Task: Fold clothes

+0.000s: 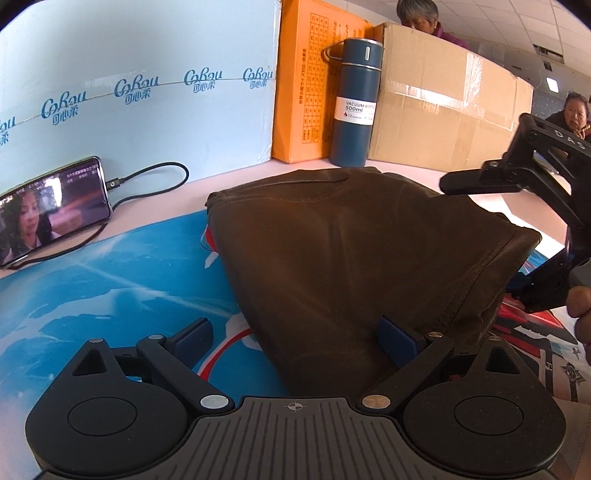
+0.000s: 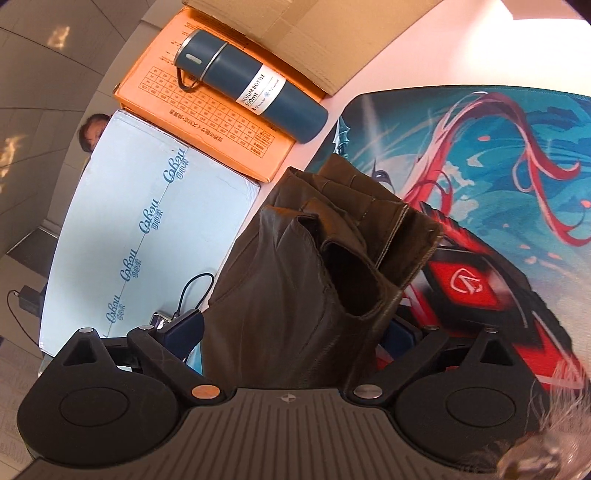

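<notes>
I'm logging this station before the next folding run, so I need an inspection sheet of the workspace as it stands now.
Surface: pale table with a blue and red printed mat on it.
Job's things: brown garment, bunched in folds on the mat.
Clutter: dark blue vacuum bottle upright against an orange box; light blue box; brown carton; phone with its screen on.
Grippers: left claw open, garment between its fingers; right claw open, garment between its fingers.
Cables: black cable plugged into the phone.
Surroundings: two people behind the boxes; ceiling lights.
</notes>
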`<state>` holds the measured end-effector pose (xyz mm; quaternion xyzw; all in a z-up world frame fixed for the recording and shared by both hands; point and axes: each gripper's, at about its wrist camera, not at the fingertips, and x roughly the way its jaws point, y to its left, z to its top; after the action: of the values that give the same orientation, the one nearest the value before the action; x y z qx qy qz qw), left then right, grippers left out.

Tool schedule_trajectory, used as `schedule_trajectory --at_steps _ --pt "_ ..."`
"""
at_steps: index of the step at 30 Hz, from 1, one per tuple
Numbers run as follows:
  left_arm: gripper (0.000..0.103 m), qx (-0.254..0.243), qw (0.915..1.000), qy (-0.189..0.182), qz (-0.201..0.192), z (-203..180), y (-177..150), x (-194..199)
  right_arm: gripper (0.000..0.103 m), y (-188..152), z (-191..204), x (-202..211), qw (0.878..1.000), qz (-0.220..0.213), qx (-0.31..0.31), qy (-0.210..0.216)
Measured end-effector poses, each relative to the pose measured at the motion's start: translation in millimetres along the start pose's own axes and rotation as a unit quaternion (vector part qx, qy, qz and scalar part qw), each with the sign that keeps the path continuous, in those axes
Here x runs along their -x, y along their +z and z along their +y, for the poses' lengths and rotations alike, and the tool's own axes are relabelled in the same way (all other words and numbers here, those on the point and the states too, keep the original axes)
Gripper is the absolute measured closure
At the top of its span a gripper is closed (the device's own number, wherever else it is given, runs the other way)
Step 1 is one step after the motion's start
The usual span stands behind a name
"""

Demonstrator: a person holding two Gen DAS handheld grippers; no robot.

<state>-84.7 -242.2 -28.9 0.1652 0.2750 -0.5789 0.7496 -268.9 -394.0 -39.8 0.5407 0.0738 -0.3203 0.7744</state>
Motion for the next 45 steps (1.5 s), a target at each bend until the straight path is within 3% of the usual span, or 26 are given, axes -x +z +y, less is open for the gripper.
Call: schedule_trajectory --at_steps 1,4,5,6,13,18,20,21,25,30,36,40,45 --pt "0.006 0.001 1.0 -0.002 0.0 0.2 0.0 0.1 0.011 -2.9 1.5 -5.0 1.0 -0.003 0.007 -0.007" --pt "0.005 0.024 0.9996 -0.015 -0.004 10.0 2.9 -3.2 0.069 -11.8 5.7 -20.2 0.999 -0.012 0.029 -0.028" --pt "0.005 0.04 0.9989 -0.022 -0.006 17.0 5.0 -5.7 0.078 -11.9 5.0 -22.7 0.999 -0.013 0.041 -0.028" --pt "0.003 0.056 0.9979 -0.03 -0.009 23.9 7.0 -8.1 0.08 -11.7 4.2 -25.0 0.998 -0.014 0.054 -0.028" --pt "0.002 0.159 0.9836 -0.08 -0.029 68.1 22.4 -25.6 0.084 -1.9 -11.0 -23.9 0.999 0.017 0.037 0.006" --pt "0.005 0.138 0.9855 -0.082 -0.054 50.0 43.3 -40.3 0.084 3.0 -13.2 -24.3 0.999 0.032 0.038 0.021" --pt "0.033 0.13 0.986 -0.083 -0.065 42.8 51.6 -46.2 0.084 5.5 -12.7 -24.0 0.998 0.037 0.047 0.026" --pt "0.062 0.126 0.9861 -0.083 -0.07 39.2 55.8 -49.2 0.084 7.6 -11.9 -23.1 0.997 0.035 0.055 0.027" --pt "0.087 0.109 0.9864 -0.085 -0.09 24.7 72.5 -61.0 0.085 21.5 -10.5 -9.0 0.995 0.007 0.091 0.048" --pt "0.094 0.084 0.9857 -0.089 -0.116 3.7 95.0 -75.2 0.087 47.9 -12.5 19.7 0.988 -0.045 0.129 0.071" --pt "0.094 0.041 0.9765 -0.136 -0.162 -61.7 149.9 -103.1 0.087 92.9 -30.9 60.4 0.977 -0.145 0.143 0.066" --pt "0.094 0.007 0.9741 -0.151 -0.169 -112.8 175.8 -140.8 0.087 126.4 -51.4 68.3 0.968 -0.206 0.14 0.019" --pt "0.094 -0.032 0.9774 -0.152 -0.143 -164.8 191.8 -195.2 0.087 155.9 -95.9 53.0 0.967 -0.238 0.08 -0.039"
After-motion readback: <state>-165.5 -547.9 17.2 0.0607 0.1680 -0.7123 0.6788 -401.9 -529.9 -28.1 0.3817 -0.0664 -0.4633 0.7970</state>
